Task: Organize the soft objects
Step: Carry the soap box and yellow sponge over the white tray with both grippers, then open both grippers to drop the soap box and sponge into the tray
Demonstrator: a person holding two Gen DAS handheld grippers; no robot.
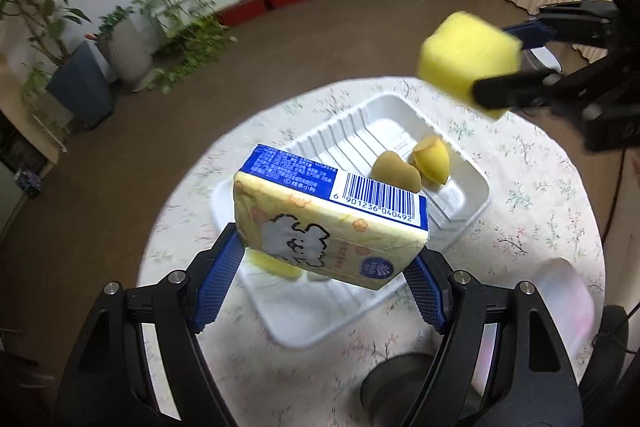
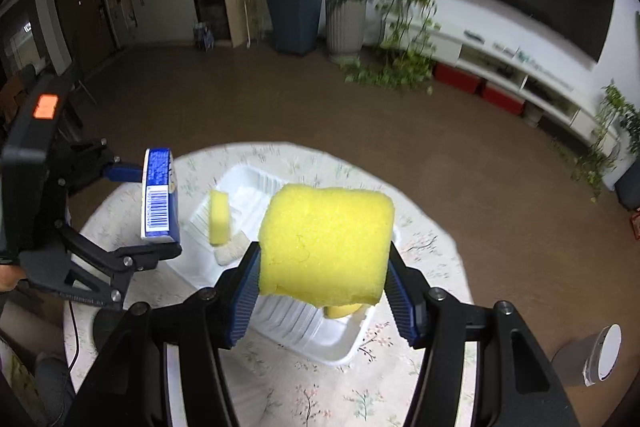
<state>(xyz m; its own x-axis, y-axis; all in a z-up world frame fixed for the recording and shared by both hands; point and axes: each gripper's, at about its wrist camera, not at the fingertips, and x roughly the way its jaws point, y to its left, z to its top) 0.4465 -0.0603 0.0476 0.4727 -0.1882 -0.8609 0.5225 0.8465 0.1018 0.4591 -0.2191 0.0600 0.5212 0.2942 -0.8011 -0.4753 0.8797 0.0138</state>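
The left tool [image 1: 328, 259] squeezes a soft yellow-and-blue pack of tissues [image 1: 332, 223] and holds it up over the near end of the white plastic tray [image 1: 468, 195] on the flowery round worktop [image 1: 540, 195]. The right tool [image 2: 322, 287] pinches a squashy yellow sponge block [image 2: 326, 247] above that tray too. Both things look light and bendy, so hold them by their flat sides, not too hard.

The left gripper [image 1: 326, 259] is raised, its blue-padded fingers [image 1: 218, 281] clamped on a tissue pack [image 1: 332, 227]. The right gripper [image 2: 322, 281] is also aloft, fingers [image 2: 244, 291] squeezing a yellow sponge [image 2: 326, 247].
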